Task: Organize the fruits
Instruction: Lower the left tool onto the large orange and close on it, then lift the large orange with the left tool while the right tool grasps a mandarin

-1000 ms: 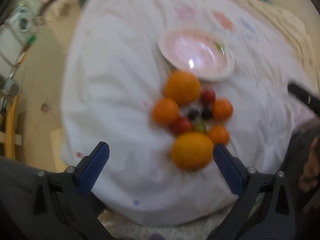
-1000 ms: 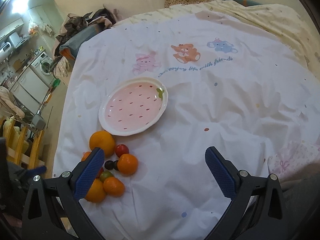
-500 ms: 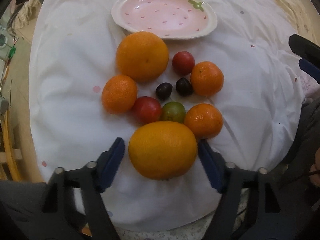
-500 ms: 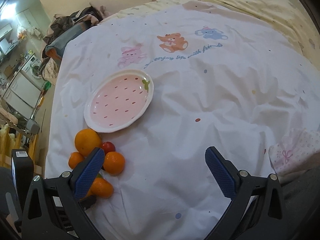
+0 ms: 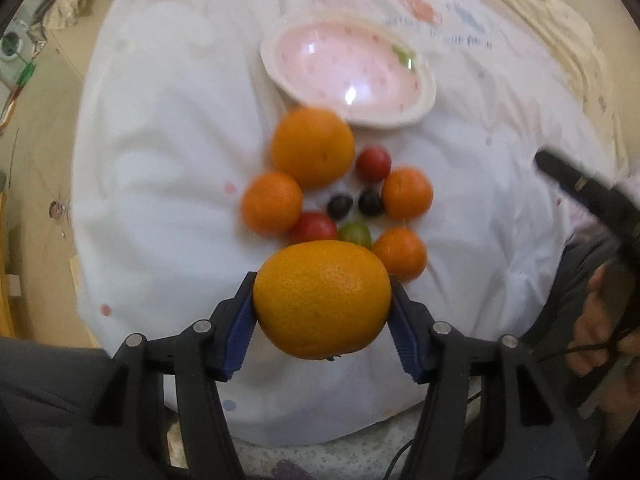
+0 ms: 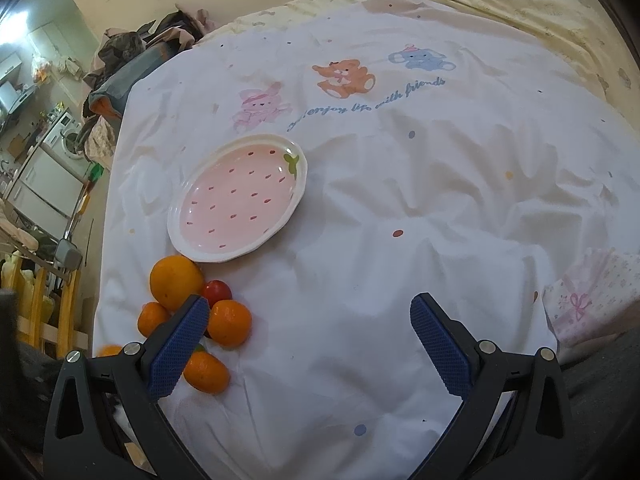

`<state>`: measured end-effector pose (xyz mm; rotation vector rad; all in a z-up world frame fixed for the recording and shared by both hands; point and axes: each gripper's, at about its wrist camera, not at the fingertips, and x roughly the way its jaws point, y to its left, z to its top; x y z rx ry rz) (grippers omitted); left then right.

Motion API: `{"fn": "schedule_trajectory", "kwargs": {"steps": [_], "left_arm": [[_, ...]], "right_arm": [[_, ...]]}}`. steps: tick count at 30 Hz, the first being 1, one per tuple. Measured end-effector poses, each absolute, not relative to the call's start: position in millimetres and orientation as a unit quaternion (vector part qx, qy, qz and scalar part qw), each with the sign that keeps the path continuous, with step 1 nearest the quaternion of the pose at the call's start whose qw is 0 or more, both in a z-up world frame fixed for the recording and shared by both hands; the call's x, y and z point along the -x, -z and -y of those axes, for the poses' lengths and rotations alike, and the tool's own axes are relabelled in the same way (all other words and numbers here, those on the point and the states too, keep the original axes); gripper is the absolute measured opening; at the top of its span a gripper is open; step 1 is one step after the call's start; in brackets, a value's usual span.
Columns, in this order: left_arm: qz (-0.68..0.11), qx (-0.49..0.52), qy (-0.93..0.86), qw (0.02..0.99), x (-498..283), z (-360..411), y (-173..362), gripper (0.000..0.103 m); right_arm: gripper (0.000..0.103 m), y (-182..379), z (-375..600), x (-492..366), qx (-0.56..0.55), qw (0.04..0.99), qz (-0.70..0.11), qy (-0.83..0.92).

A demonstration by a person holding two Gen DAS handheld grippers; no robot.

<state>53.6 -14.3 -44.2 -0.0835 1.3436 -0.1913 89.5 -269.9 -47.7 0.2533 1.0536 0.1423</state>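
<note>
- Large orange [image 5: 322,298]: yellow-orange, pebbled peel, oval; held between the blue pads of the left gripper [image 5: 322,312], whose fingers [image 5: 238,328] press on its two sides, at the near edge of the white sheet [image 5: 160,160].
- Its long axis runs side to side, from one finger to the other; a dark nub shows on its underside.
- Remaining fruit sits in a cluster just beyond it: second large orange [image 5: 313,146], three mandarins [image 5: 272,203], two red tomatoes [image 5: 373,164], one green tomato [image 5: 355,233], two dark grapes [image 5: 340,206].
- Strawberry plate [image 6: 240,198]: pink, white rim, nothing on it, just beyond the cluster.
- Right gripper [image 6: 310,344]: fingers spread wide, nothing between them, over bare sheet.
- Left wrist view is motion-blurred; in the right wrist view a finger [image 6: 178,346] covers part of the cluster.
</note>
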Motion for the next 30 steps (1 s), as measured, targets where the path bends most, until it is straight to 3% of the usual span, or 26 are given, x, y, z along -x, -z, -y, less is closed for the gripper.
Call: {"fn": "schedule_trajectory", "kwargs": {"steps": [6,14,25,30], "left_arm": [[-0.586,0.007,0.073,0.807,-78.0,11.4,23.4,0.057],[-0.582,0.027,0.040,0.811,-90.7,-1.3,40.8,0.057],[-0.595,0.078,0.033,0.799,-89.1,-16.1,47.0,0.057],[-0.599,0.081,0.038,0.796,-90.1,-15.7,47.5,0.057]], "right_arm": [[0.101,51.6,268.3,-96.6,-0.133,0.838,-0.522,-0.085],[0.075,69.6,251.3,-105.9,-0.157,0.787,-0.579,-0.146],[0.059,110.6,200.8,-132.6,-0.130,0.747,-0.631,-0.163],[0.058,128.1,189.1,-143.4,-0.125,0.738,-0.645,-0.158]]}}
